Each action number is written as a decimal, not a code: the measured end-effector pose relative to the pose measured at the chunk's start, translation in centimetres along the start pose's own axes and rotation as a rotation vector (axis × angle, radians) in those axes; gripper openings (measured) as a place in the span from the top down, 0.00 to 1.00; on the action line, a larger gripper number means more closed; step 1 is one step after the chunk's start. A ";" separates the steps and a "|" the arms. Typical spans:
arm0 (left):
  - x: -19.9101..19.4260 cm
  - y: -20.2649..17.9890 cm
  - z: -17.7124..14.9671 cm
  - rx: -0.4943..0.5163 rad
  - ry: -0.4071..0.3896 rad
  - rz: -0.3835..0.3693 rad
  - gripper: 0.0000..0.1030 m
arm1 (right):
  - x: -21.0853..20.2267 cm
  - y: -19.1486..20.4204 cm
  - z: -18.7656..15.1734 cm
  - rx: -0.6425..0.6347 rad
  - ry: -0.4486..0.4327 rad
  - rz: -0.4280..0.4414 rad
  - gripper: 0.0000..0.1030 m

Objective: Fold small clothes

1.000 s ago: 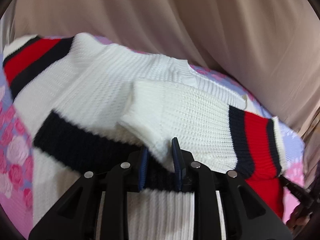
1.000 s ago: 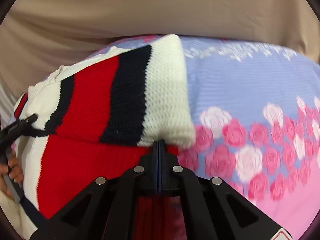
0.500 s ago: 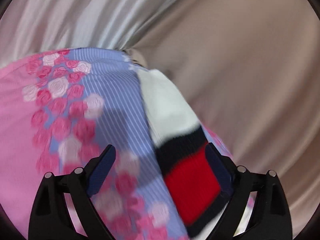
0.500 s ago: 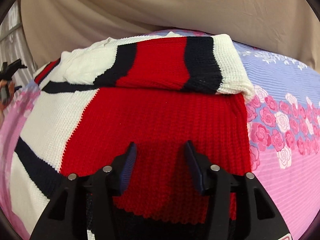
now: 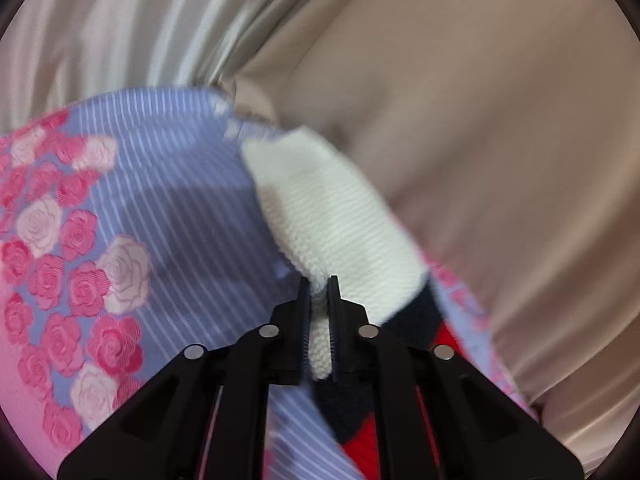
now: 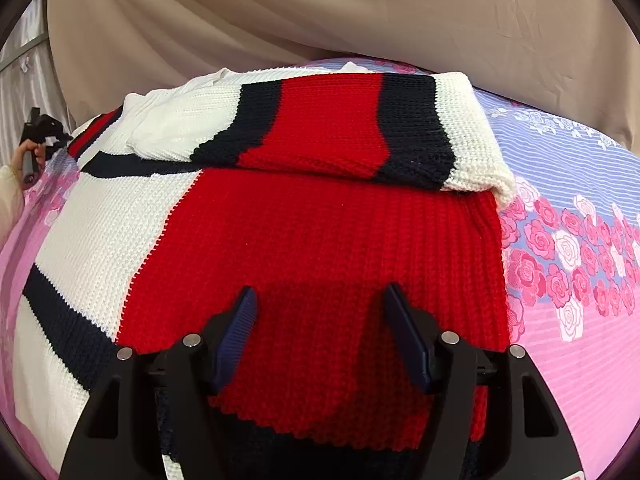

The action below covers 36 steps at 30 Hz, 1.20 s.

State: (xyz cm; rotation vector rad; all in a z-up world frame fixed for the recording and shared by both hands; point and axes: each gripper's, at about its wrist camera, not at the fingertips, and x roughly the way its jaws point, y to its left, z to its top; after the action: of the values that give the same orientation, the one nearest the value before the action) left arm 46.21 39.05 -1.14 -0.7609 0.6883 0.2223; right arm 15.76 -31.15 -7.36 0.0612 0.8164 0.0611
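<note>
Knitwear covered most of the bed: a red, white and navy sweater (image 6: 304,240) lay spread flat on the bedsheet (image 6: 576,184), which was printed with pink roses and lilac stripes, and one striped sleeve (image 6: 344,128) was folded across the sweater's upper part, its white cuff reaching the sweater's right edge. In the right wrist view, the right gripper (image 6: 320,324) hovered over the red panel near the sweater's lower edge; its fingers (image 6: 236,332) were spreading apart, with bare red knit showing in the gap and neither blue pad pressing on the cloth. At the far left edge of that view a hand (image 6: 28,156) held the other tool beside the sweater's far sleeve. The left wrist view was blurred, yet it showed the left gripper (image 5: 319,292) with its fingers (image 5: 304,320) pinched tight on the white cuff (image 5: 332,216) of that sleeve, a fold of white knit squeezed between the pads and the navy and red bands trailing beneath them. That cuff lay at the sheet's far edge, close to the beige curtain (image 5: 500,140) hanging behind the bed.
</note>
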 end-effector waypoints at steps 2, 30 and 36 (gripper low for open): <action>-3.1 -2.8 -0.4 0.063 -0.047 -0.063 0.95 | -0.1 -0.1 0.0 0.007 -0.003 0.009 0.36; -9.7 -9.7 -27.3 0.008 0.238 -0.266 0.26 | 0.3 -1.4 7.5 0.183 0.003 0.206 0.22; -7.4 -6.8 -26.0 -0.159 0.327 -0.330 0.27 | 3.6 0.0 7.0 0.245 0.086 0.097 0.44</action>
State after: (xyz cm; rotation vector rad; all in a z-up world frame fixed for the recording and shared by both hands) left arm 30.61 16.43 -6.09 -1.0631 0.8470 -0.1546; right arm 23.37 -31.05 -5.21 0.3312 0.9039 0.0559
